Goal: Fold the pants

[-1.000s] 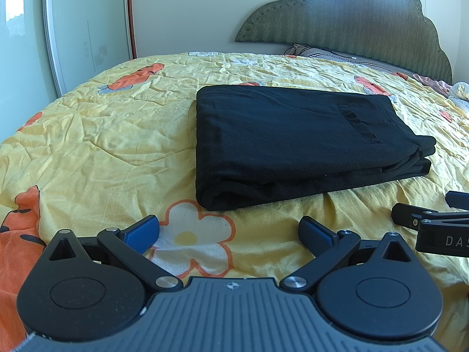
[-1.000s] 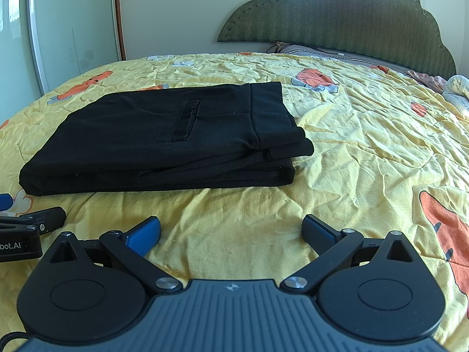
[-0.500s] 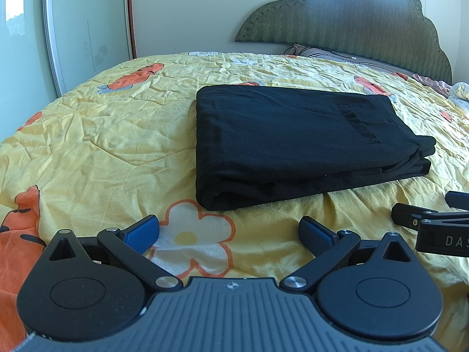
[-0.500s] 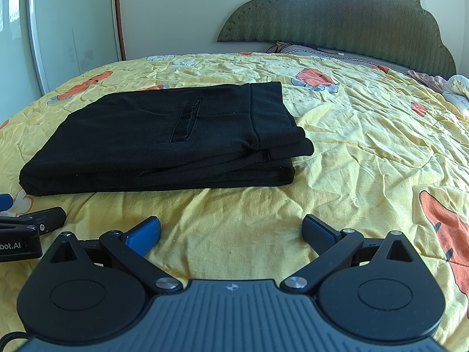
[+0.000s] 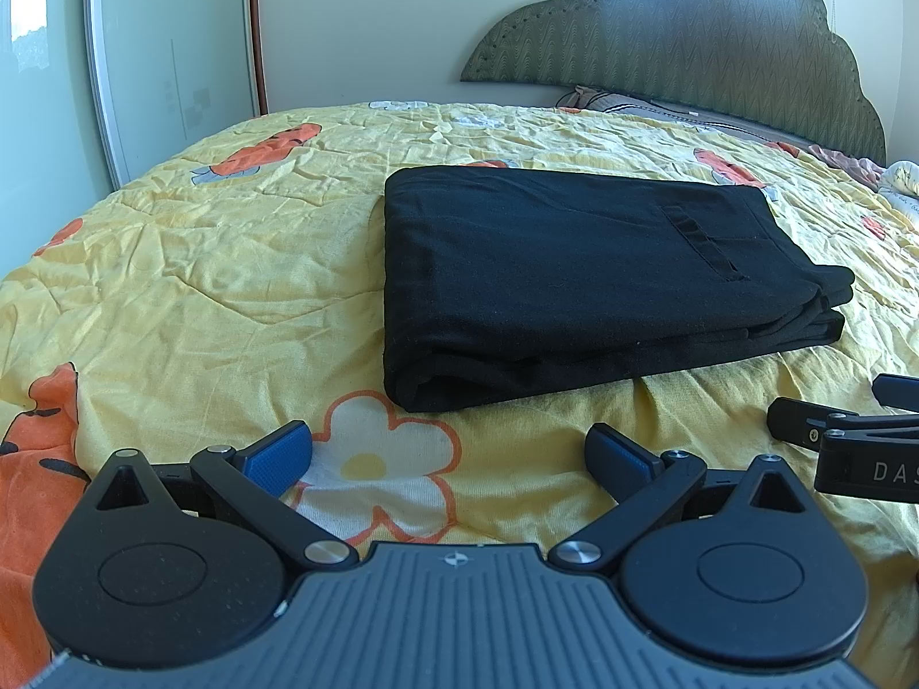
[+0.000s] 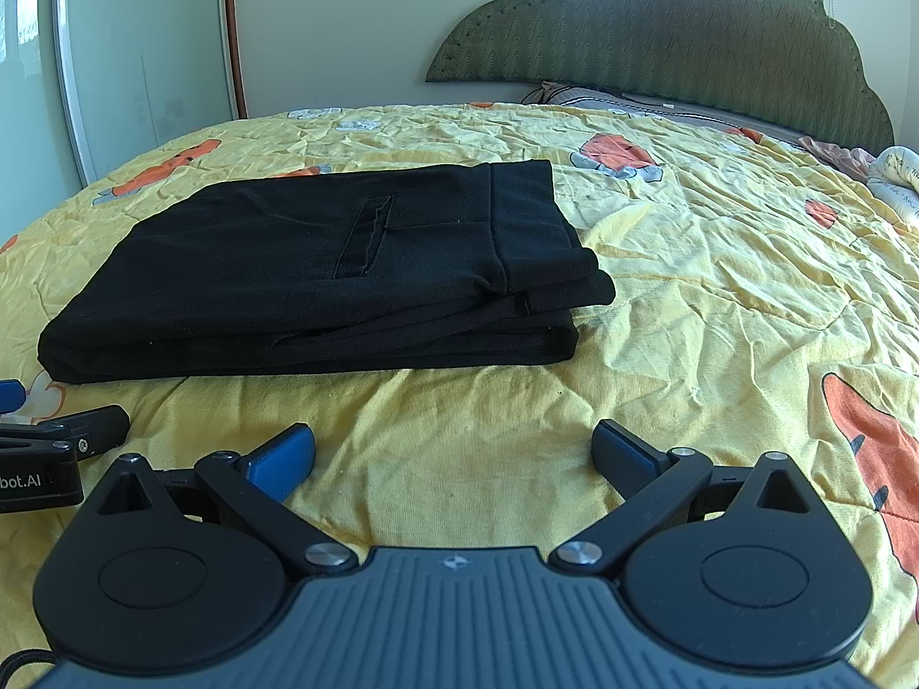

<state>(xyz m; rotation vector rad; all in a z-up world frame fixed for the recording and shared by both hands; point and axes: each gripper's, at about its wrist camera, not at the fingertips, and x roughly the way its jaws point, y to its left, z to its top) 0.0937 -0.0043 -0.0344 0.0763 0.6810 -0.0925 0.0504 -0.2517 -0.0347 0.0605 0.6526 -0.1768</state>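
Black pants (image 5: 574,281) lie folded in a flat rectangular stack on the yellow bedspread, with a back pocket on top; they also show in the right wrist view (image 6: 321,281). My left gripper (image 5: 451,453) is open and empty, low over the spread just in front of the stack's near left corner. My right gripper (image 6: 454,453) is open and empty, in front of the stack's near right part. Each gripper shows at the edge of the other's view: the right one (image 5: 850,436), the left one (image 6: 51,442).
The yellow quilt (image 5: 201,264) with orange and flower prints covers the bed. A green headboard (image 6: 660,40) and pillows (image 6: 591,97) stand at the far end. A sliding wardrobe door (image 5: 172,46) is at the left. Crumpled cloth (image 6: 896,172) lies far right.
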